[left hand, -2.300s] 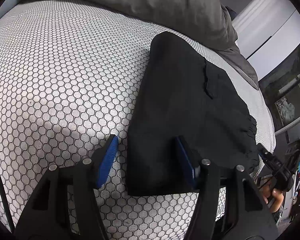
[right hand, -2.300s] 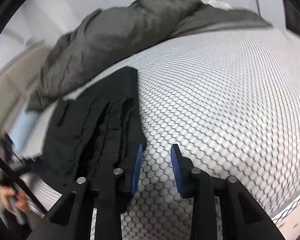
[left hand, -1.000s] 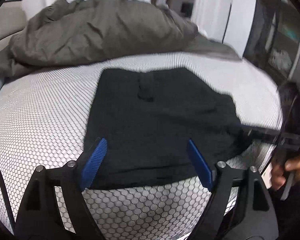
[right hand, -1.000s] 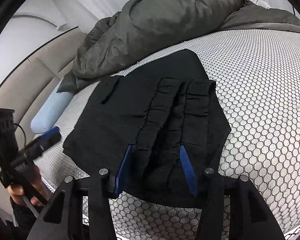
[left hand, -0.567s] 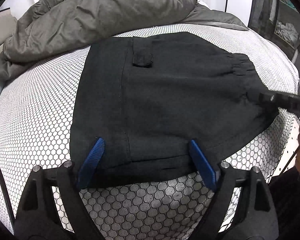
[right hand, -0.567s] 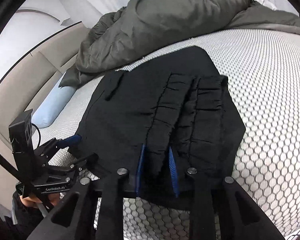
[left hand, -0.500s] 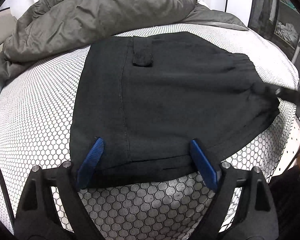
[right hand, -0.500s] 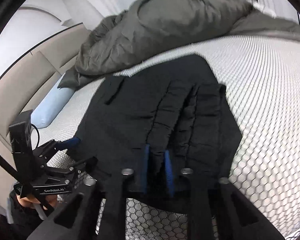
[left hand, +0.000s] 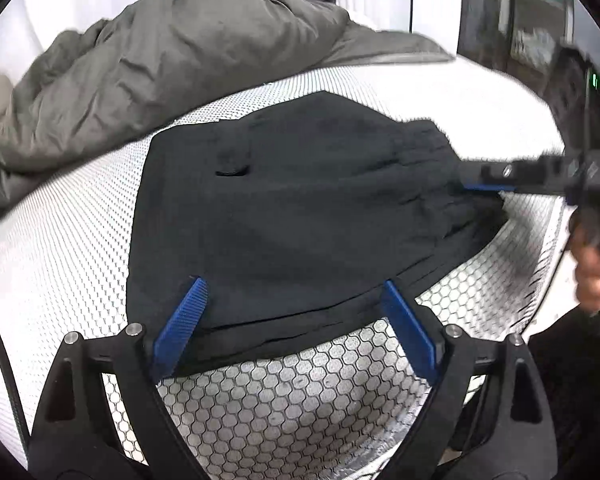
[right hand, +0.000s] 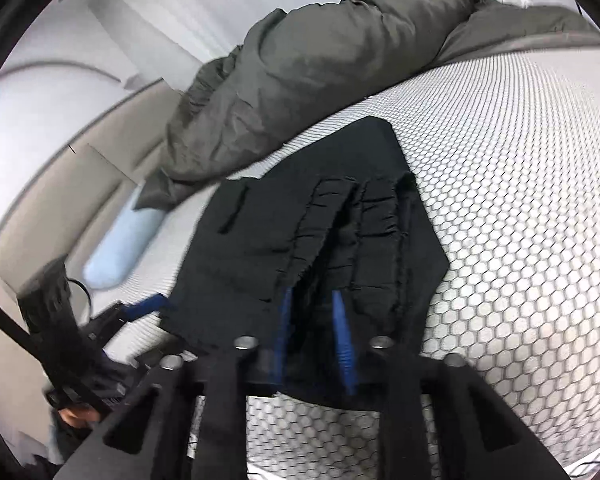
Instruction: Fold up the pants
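Observation:
Black folded pants lie flat on the honeycomb-patterned bed cover. My left gripper stands wide open over their near hem edge, one blue pad on the cloth and the other beside it. It pinches nothing. In the right wrist view the pants show their gathered elastic waistband toward me. My right gripper has a bunch of that waistband between its narrow jaws, which are opening. The top layer there is lifted off the layers below. The right gripper also appears at the pants' right end, held by a hand.
A crumpled grey duvet is heaped behind the pants, also seen as the duvet. A pale blue pillow lies by the beige headboard. The bed cover stretches bare to the right. The mattress edge drops off near the hand.
My right jaws narrowed from straddling the waistband to pinching a bunch of it, and its top layer has risen. The left gripper stayed open and shifted slightly along the hem.

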Motion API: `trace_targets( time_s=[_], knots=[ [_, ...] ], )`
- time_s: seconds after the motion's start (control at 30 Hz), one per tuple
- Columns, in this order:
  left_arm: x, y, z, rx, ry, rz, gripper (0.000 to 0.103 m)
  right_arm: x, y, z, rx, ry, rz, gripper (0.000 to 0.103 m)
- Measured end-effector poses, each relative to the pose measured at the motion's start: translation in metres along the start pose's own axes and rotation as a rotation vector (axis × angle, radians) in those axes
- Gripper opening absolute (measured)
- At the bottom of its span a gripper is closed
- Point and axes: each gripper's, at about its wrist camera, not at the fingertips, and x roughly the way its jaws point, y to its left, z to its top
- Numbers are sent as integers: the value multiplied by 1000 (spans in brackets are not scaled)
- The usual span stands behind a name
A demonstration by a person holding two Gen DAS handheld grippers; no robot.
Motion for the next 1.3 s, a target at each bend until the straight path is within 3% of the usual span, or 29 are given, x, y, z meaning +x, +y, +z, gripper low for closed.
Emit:
trace_targets(
  time_s=[0.13,0.27,0.3,0.37,0.57,0.63,0.7,0.73,0.83,1.03,1.3],
  knots=[
    [11,-8,5,42,21,35,82,4,4,1,2,14,29,33],
    [14,-16,8,83,15,22,82,25,14,0,-23,72,15,36],
    [15,-19,8,93,13,17,82,27,22,-1,-73,72,-5,20],
    [15,-24,8,113,9,8,82,27,37,-2,-148,52,-27,8],
    [21,-28,12,128,9,50,82,13,36,13,-67,-22,94,5],
    [23,-28,13,131,-2,96,74,9,33,16,-28,-31,156,5],
    [27,-27,11,132,0,149,35,5,28,17,5,-40,190,5],
    [28,-23,11,115,8,149,30,3,26,17,17,-47,194,5],
    [27,-14,10,87,6,123,19,-4,19,15,24,-57,172,4],
    [24,-5,2,67,13,115,19,4,8,4,26,-3,53,4],
    [22,2,-5,60,26,122,19,12,2,-2,22,11,-33,4]
  ],
)
